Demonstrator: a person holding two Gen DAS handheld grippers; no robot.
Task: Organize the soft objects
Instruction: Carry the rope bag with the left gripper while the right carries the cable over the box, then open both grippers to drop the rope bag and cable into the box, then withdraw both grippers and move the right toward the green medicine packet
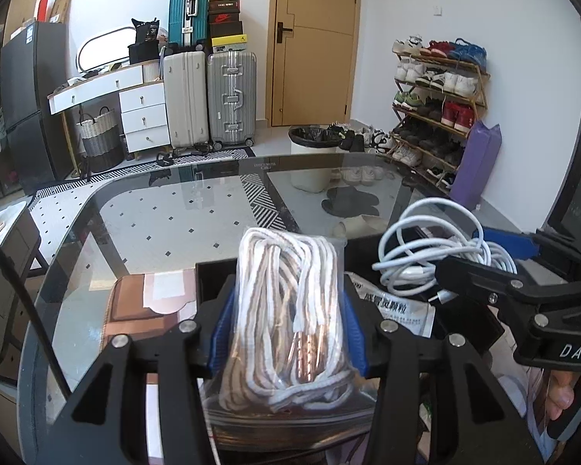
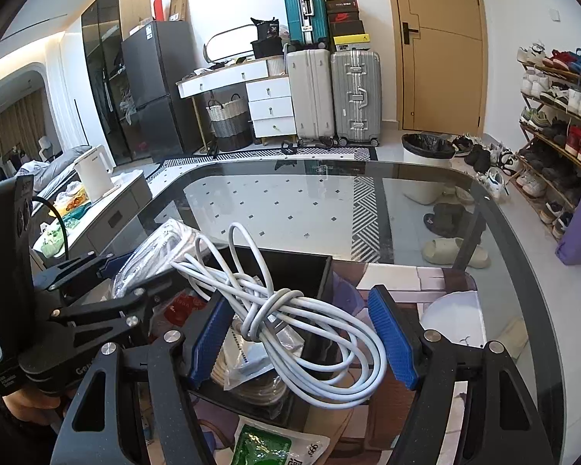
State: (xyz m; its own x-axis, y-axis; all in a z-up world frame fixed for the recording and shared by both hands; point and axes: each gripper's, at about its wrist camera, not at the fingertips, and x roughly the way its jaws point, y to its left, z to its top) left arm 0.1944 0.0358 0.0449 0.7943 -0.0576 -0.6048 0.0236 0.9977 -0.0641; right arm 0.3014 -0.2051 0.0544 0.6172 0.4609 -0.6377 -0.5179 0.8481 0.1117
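Note:
My left gripper [image 1: 288, 333] is shut on a clear bag of white and brown rope [image 1: 290, 321], held above a black box [image 1: 368, 248] on the glass table. It also shows in the right wrist view [image 2: 155, 248]. A white coiled cable [image 2: 290, 325] lies between the blue pads [image 2: 391, 337] of my right gripper [image 2: 302, 337], whose jaws stand wide apart. The cable touches the left pad only and hangs over the box [image 2: 290, 263]. In the left wrist view the cable [image 1: 434, 248] sits at the right gripper's tips [image 1: 495, 248].
White sachets [image 1: 395, 306] lie in the box. A green and white packet [image 2: 267, 445] lies near the table's front. The glass table [image 2: 290, 201] extends ahead. A bin [image 2: 426, 162], suitcases [image 2: 337, 97] and a shoe rack [image 2: 557, 116] stand beyond.

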